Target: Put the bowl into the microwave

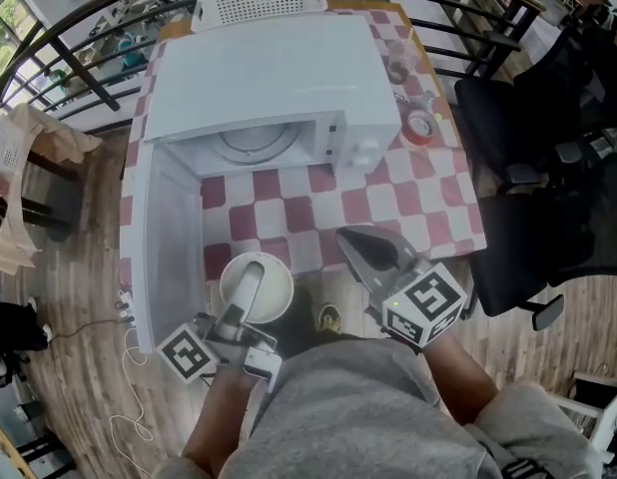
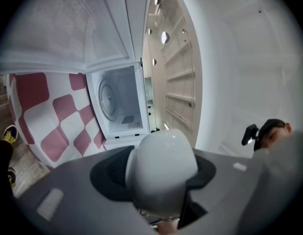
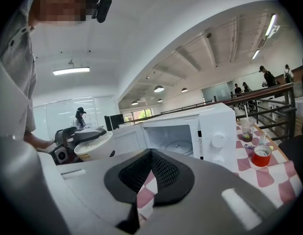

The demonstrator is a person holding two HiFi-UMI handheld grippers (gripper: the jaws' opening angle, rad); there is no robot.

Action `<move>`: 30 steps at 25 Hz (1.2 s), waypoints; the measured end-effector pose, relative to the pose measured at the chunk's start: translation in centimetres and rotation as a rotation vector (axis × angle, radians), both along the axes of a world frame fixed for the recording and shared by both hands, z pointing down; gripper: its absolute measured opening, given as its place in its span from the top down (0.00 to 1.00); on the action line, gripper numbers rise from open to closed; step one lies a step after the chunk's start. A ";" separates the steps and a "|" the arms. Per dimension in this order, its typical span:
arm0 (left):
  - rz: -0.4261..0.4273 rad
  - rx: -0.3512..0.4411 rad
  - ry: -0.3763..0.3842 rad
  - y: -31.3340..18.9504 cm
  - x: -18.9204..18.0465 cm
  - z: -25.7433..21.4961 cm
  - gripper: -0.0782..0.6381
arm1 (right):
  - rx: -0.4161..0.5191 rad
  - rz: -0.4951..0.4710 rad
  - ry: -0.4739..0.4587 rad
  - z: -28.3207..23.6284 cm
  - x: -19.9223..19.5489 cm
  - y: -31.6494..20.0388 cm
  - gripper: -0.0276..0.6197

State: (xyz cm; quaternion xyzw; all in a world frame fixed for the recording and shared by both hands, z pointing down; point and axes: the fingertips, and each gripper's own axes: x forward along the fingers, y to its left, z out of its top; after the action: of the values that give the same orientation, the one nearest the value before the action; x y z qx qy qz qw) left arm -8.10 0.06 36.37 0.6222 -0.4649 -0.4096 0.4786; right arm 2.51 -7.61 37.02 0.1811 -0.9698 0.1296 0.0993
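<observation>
Head view: the door point(image 1: 174, 247) of the microwave point(image 1: 279, 78) is swung fully open and the cavity is empty, with the turntable point(image 1: 251, 144) bare. The bowl point(image 1: 277, 285) is not in yet. It's in the left hand-held gripper point(image 1: 251, 279), one jaw inside the rim and one outside, clenched on the wall. The bowl hangs off the near edge of the desk point(image 1: 428, 183), and the cavity is ahead of that gripper and well apart from it. The right hand-held gripper point(image 1: 366, 247) is to the right of the left one, over the desk's near edge, carrying nothing.

Left gripper view: the bowl fills the space between the jaws and is gripped. The open cavity is ahead and to the left, and the door panel runs along the right. Nothing blocks the path between them.

Right gripper view: the jaws are closed tip to tip with nothing between them, only checkered cloth showing through the gap behind the pads. The microwave is straight ahead, and the left gripper with the bowl is off to the left. Beyond the microwave's right side are a clear cup with a straw point(image 3: 247, 129) and a red cup point(image 3: 262, 155).

Progress, my read: the door-open and bowl-pickup steps are done. What's left is to carry the bowl forward into the cavity, set it on the turntable and release it. Roughly halfway.

Count:
- 1 bowl
- 1 microwave
- 1 turntable
- 2 hand-held grippers
- 2 cups
</observation>
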 end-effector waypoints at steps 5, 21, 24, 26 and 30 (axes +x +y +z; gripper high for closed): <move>0.011 -0.002 0.008 -1.8 -1.6 0.2 0.57 | -0.009 0.008 0.014 0.4 -1.5 -1.3 0.96; 0.074 0.000 0.050 -9.0 -4.5 0.7 0.57 | -0.028 0.008 0.034 0.4 -6.2 -6.8 0.96; 0.082 -0.007 0.047 -10.1 -4.7 0.8 0.57 | -0.036 0.011 0.038 0.7 -6.6 -7.6 0.96; 0.081 -0.010 0.047 -10.7 -5.0 0.9 0.57 | -0.043 0.013 0.045 0.8 -6.8 -8.2 0.96; 0.082 -0.009 0.050 -11.5 -5.9 0.9 0.57 | -0.040 0.013 0.040 0.5 -7.6 -9.1 0.96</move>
State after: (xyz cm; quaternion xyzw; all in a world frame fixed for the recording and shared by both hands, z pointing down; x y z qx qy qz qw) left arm -14.02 -11.40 37.24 0.6281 -0.4290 -0.4028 0.5091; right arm -5.12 -16.71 37.54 0.1880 -0.9636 0.1460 0.1216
